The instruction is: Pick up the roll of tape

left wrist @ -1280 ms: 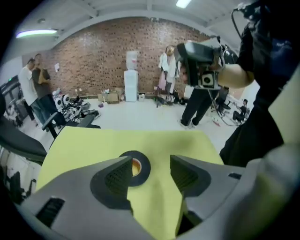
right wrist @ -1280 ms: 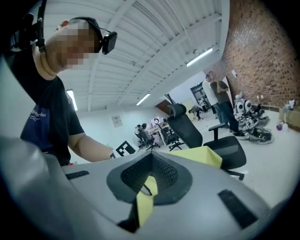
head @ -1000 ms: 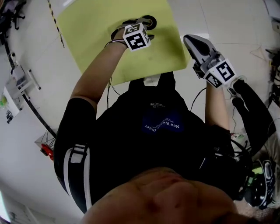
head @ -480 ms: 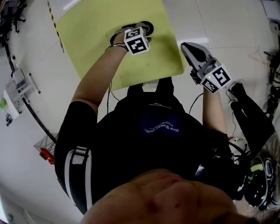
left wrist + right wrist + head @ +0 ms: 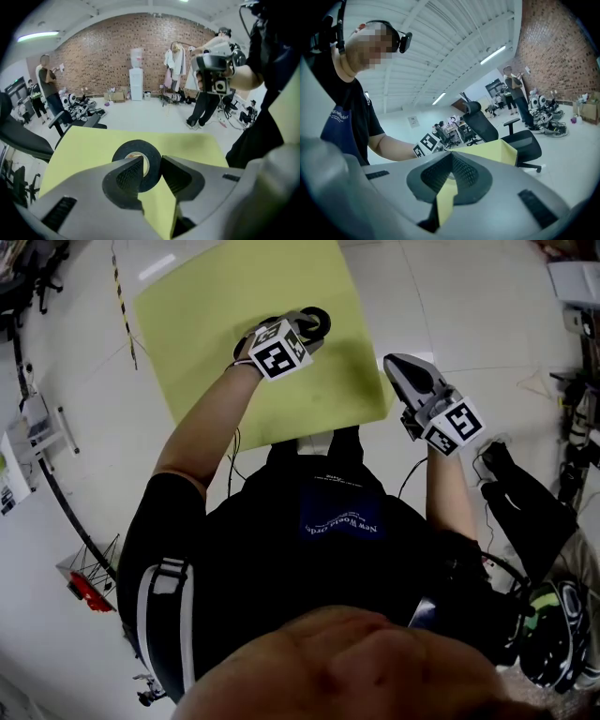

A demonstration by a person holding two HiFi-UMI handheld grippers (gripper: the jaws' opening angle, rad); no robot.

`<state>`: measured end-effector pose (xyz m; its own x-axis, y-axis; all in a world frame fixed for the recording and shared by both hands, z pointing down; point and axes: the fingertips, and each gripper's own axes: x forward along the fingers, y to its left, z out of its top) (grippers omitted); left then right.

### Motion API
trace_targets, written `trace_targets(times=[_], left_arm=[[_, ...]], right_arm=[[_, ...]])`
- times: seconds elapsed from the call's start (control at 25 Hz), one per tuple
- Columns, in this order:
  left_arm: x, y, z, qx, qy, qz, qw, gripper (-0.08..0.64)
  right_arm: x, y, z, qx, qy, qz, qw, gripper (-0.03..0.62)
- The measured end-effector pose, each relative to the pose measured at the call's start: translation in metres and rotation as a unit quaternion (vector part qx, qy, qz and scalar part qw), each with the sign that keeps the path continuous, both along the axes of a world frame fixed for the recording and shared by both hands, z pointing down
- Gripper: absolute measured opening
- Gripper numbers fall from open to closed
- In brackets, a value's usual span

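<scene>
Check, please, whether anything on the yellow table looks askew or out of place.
Nothing stands out: the roll of tape is upright and whole, while the left gripper is closing its jaws on its wall.

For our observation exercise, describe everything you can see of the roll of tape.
The roll of tape is a matte black ring on a pale core. The left gripper is closing its jaws on the ring's wall, one at the core hole, one outside. The roll is on edge, flat face toward that gripper's camera, over the yellow-green table.
</scene>
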<state>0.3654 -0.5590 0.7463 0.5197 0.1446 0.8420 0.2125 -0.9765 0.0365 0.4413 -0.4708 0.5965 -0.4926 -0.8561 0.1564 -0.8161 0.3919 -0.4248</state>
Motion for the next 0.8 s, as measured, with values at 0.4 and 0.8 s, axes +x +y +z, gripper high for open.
trace_targets(times=[0.4, 0.8], left_arm=[[-0.019, -0.003, -0.144, -0.070, 0.217, -0.091, 0.9695, 0.132], [-0.111, 0.013, -0.297, -0.105, 0.377, -0.164, 0.9056, 0.132]], right_arm=[[-0.015, -0.020, -0.061, 0.051, 0.043, -0.032, 0.997, -0.014], [-0.065, -0.029, -0.150, 0.107, 0.074, -0.082, 0.988, -0.014]])
